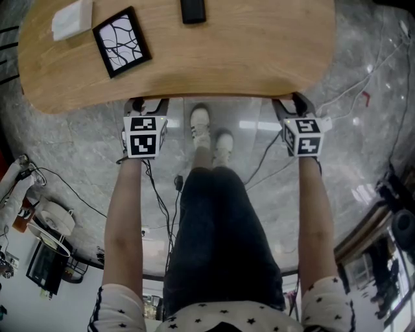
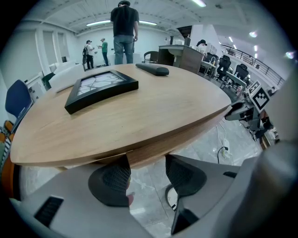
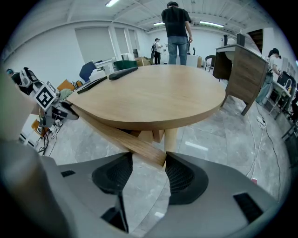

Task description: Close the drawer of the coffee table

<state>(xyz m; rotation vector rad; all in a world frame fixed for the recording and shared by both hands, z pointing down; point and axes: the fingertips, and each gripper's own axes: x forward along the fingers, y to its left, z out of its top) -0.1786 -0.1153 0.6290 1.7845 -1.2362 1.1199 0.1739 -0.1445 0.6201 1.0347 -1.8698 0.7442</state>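
The coffee table has an oval wooden top. Its drawer front is a wooden strip just under the near edge of the top, and in the head view the top hides it. My left gripper reaches under that edge. Its jaws stand open, with the strip's left end between the pads. My right gripper is under the edge further right, also open, with the drawer front's right end at its pads. Neither clamps anything.
On the top lie a black picture frame, a dark remote and a white pad. My shoes stand on the marble floor beside cables. A table leg is behind the drawer. People stand far off.
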